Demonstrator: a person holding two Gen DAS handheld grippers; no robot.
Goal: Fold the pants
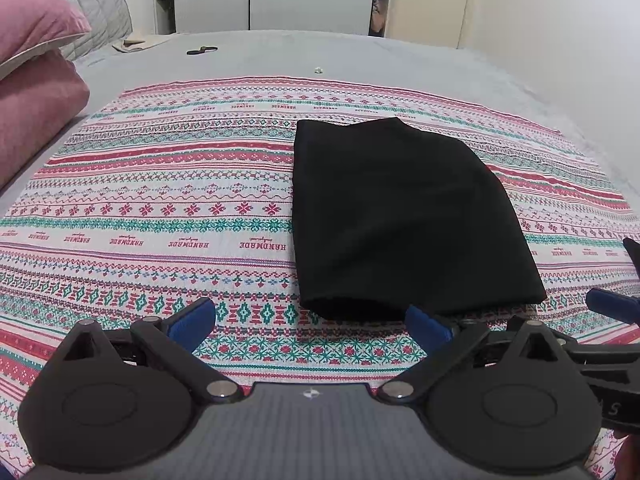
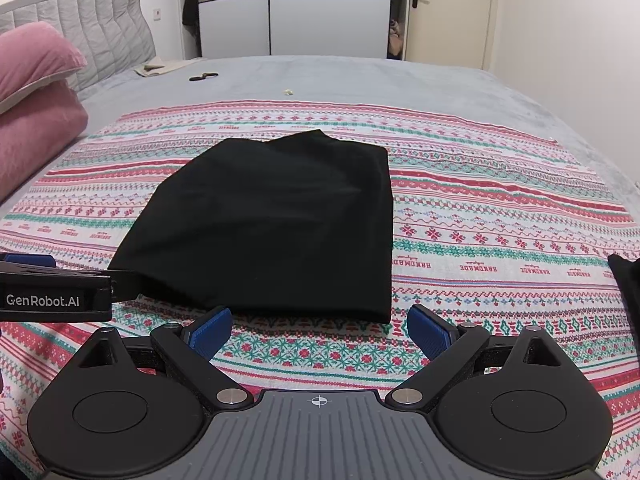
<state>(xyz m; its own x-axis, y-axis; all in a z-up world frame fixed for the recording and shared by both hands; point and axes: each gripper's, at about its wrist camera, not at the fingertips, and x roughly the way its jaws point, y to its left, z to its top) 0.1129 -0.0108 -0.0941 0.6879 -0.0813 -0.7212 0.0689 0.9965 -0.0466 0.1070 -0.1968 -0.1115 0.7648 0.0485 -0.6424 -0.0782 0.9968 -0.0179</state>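
Observation:
The black pants (image 1: 400, 216) lie folded into a compact rectangle on the patterned cloth (image 1: 160, 200), flat and still. In the right wrist view the pants (image 2: 276, 220) sit just ahead of the fingers. My left gripper (image 1: 310, 324) is open, hovering just short of the bundle's near edge, nothing between its blue pads (image 1: 192, 322). My right gripper (image 2: 320, 330) is open too, close to the near edge, holding nothing. The left gripper's body (image 2: 56, 294) shows at the left edge of the right wrist view; the right gripper's blue pad (image 1: 612, 306) shows at the right edge of the left wrist view.
The cloth covers a grey bed (image 2: 360, 80). Pink pillows (image 2: 36, 92) are stacked at the left by a quilted headboard (image 2: 92, 28). A small dark object (image 2: 203, 77) and a beige item (image 2: 150, 69) lie at the far side. A wardrobe (image 2: 296, 8) and door (image 2: 448, 12) stand behind.

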